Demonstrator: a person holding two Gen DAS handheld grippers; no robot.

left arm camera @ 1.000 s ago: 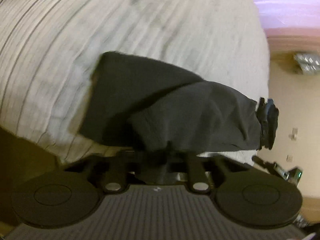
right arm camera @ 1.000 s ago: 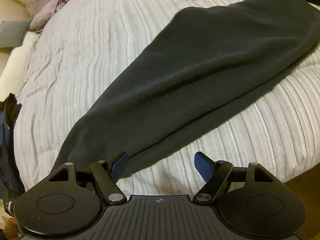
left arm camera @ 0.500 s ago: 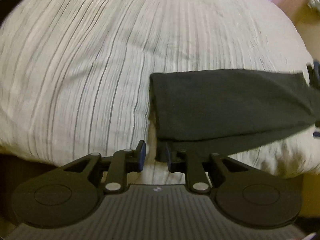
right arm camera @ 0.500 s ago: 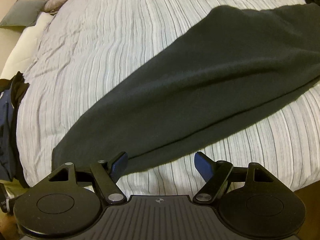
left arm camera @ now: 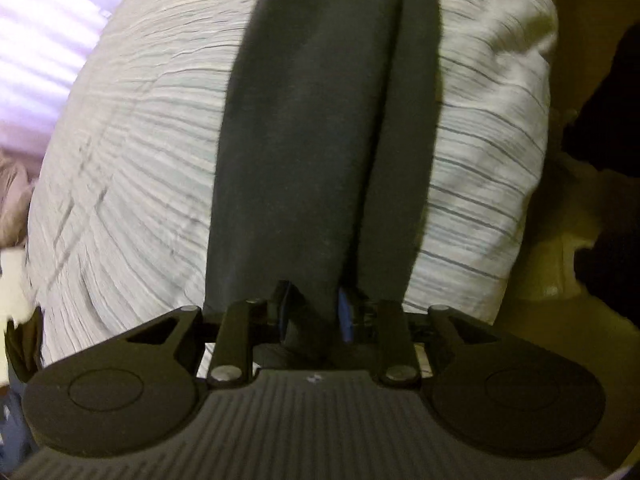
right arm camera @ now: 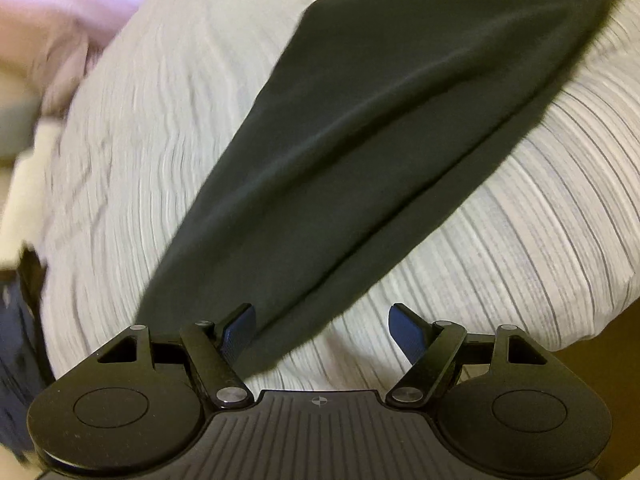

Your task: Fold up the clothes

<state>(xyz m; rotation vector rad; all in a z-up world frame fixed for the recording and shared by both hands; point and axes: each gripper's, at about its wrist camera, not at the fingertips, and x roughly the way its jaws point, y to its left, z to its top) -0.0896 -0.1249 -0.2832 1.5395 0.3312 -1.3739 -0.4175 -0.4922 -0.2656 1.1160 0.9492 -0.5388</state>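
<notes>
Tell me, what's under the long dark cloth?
Under the dark cloth lies the striped bedcover, showing on both sides of it. The part right beneath is covered, so anything else there is hidden. The left gripper is closing its fingers on the cloth's near end.

Bedspread: we take this pale, finely striped cover as our landmark; it fills most of both views and is lightly rumpled.
Pinkish cloth: we see it bunched just off the bedspread's upper-left edge in the right wrist view, too blurred for us to name.
Lilac surface: we see it beyond the bedspread's upper-left edge in the left wrist view, crossed by bright bands.
Dark blue fabric: we find it hanging beside the bedspread's lower-left edge.
Black mass: we see it off the bedspread's right edge; we cannot tell what it is.
Tan surface: we see it just past the bedspread's lower-right corner.
</notes>
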